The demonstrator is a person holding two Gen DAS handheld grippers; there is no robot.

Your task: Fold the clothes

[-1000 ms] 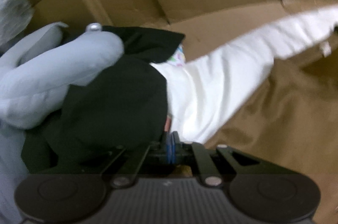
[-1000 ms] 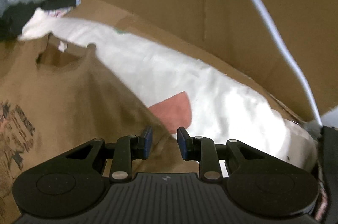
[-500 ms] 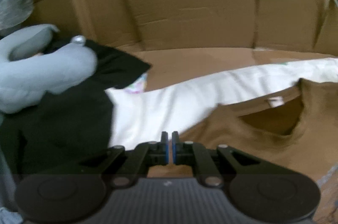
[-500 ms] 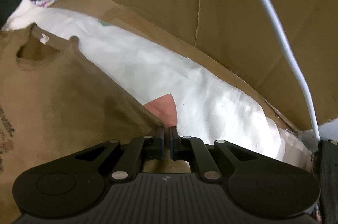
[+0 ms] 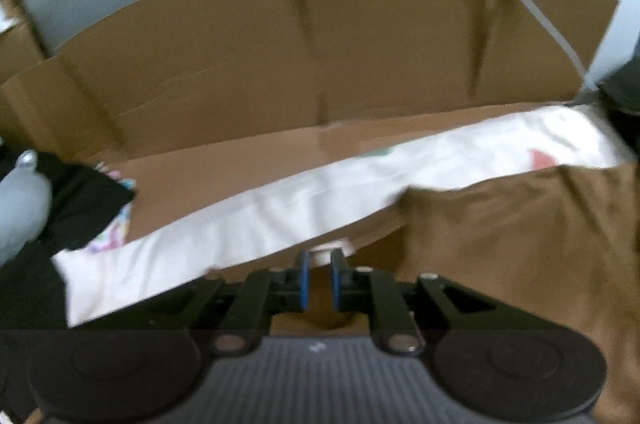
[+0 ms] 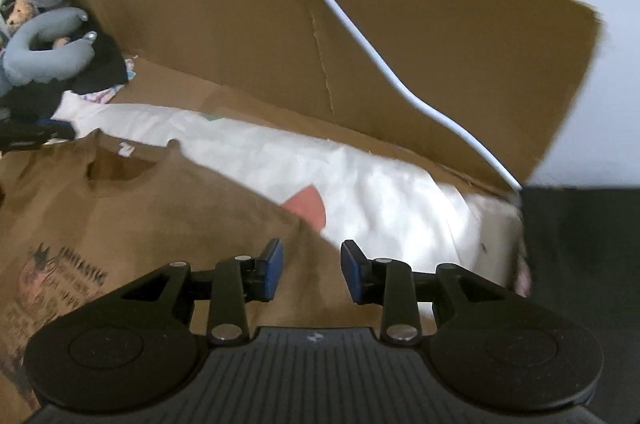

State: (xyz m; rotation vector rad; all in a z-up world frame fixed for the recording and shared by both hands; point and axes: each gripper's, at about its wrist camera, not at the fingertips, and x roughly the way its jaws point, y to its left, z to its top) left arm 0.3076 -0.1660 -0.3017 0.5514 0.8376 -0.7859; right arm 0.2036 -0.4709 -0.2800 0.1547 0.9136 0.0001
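Left wrist view, from left to right: grey neck pillow (image 5: 20,208) far left of the left tongs (image 5: 319,278), resting on black clothing (image 5: 80,200); white patterned garment (image 5: 280,208) stretched ahead of the tongs from lower left to upper right; left tongs parted by only a narrow gap, nothing pinched between the blue pads (image 5: 304,280), brown fabric visible through the gap. Brown T-shirt (image 5: 520,244) spread just ahead and to the right of these tongs, overlapping the near edge of the white garment. Cardboard wall (image 5: 320,44) upright beyond everything, white cable (image 5: 536,8) draped over its right part.

Right wrist view, same order: neck pillow (image 6: 44,60) and black clothing (image 6: 100,64) far ahead to the left; brown T-shirt (image 6: 140,208) lying flat to the left of and beneath the right tongs (image 6: 312,272), neck opening ahead-left, printed graphic (image 6: 56,284) beside the left finger. Right tongs spread wide, empty, hovering over the shirt's right edge. White garment (image 6: 380,192) with a pink patch just ahead and to the right, against the cardboard wall (image 6: 440,44); white cable (image 6: 384,64) running down across it.
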